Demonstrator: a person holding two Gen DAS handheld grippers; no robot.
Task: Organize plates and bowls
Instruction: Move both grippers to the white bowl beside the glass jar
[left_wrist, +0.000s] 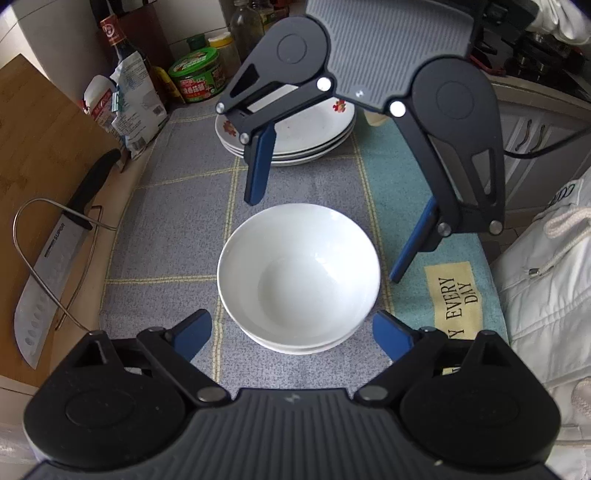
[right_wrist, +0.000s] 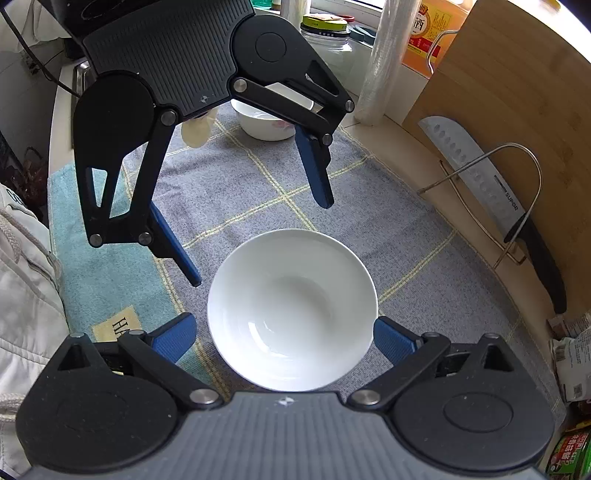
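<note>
A stack of white bowls (left_wrist: 298, 280) sits on the checked cloth (left_wrist: 177, 221); it also shows in the right wrist view (right_wrist: 291, 310). My left gripper (left_wrist: 291, 332) is open, its blue fingers either side of the stack's near rim, not touching. My right gripper (right_wrist: 284, 338) is open the same way from the opposite side, and shows in the left wrist view (left_wrist: 325, 240) above the stack. A stack of flowered plates (left_wrist: 295, 136) stands behind it. A small flowered bowl (right_wrist: 264, 123) sits at the cloth's far end in the right wrist view.
A cleaver (left_wrist: 48, 280) in a wire rack lies by a wooden board (left_wrist: 40, 140) left of the cloth. Bottles, jars and packets (left_wrist: 195, 77) crowd the back. A white jacket (left_wrist: 546, 280) is at the right edge.
</note>
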